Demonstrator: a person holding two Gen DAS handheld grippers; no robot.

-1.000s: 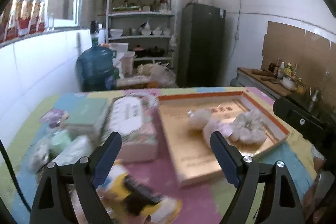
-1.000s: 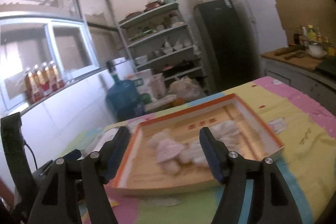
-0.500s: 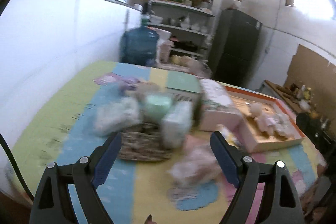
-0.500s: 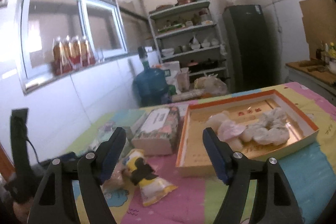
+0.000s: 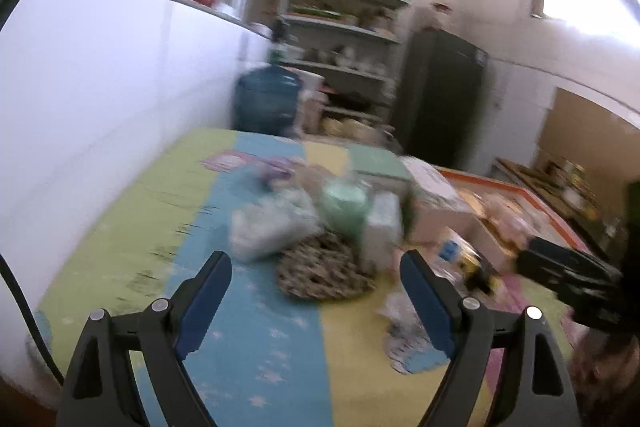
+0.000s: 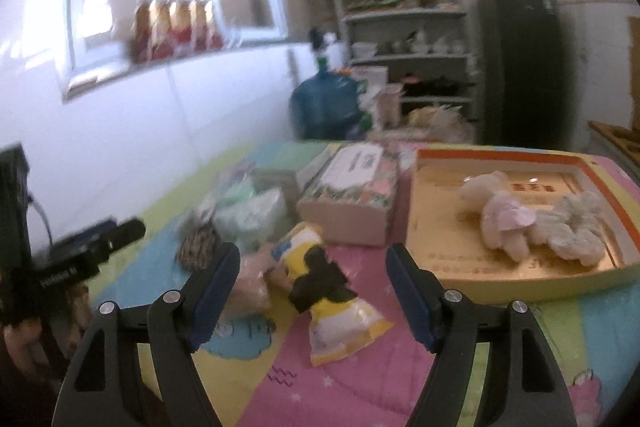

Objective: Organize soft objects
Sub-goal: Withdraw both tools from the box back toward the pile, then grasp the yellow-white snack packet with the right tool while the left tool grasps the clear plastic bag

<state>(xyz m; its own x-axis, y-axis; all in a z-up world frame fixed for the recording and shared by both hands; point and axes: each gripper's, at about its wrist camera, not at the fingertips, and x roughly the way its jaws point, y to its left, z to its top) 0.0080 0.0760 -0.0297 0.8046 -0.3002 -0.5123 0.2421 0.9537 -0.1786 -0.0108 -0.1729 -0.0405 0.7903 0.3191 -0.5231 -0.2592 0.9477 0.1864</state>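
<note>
Both grippers are held above a table covered with a pastel patchwork cloth [image 6: 360, 387]. The left gripper [image 5: 316, 277] is spread wide and nothing is gripped; a leopard-print pouch [image 5: 320, 273] is seen ahead between its fingers, beside blurred plastic-wrapped packs [image 5: 272, 223]. The right gripper [image 6: 312, 267] is likewise wide open and empty, with a yellow-and-black wrapped toy [image 6: 324, 287] lying on the cloth between its fingers. A floral tissue box [image 6: 352, 195] stands further back. In the orange-rimmed box lid [image 6: 520, 281], printed with red characters too blurred to be read, a pink plush doll [image 6: 500, 215] and a white fluffy scrunchie [image 6: 576, 227] are lying touching each other.
</note>
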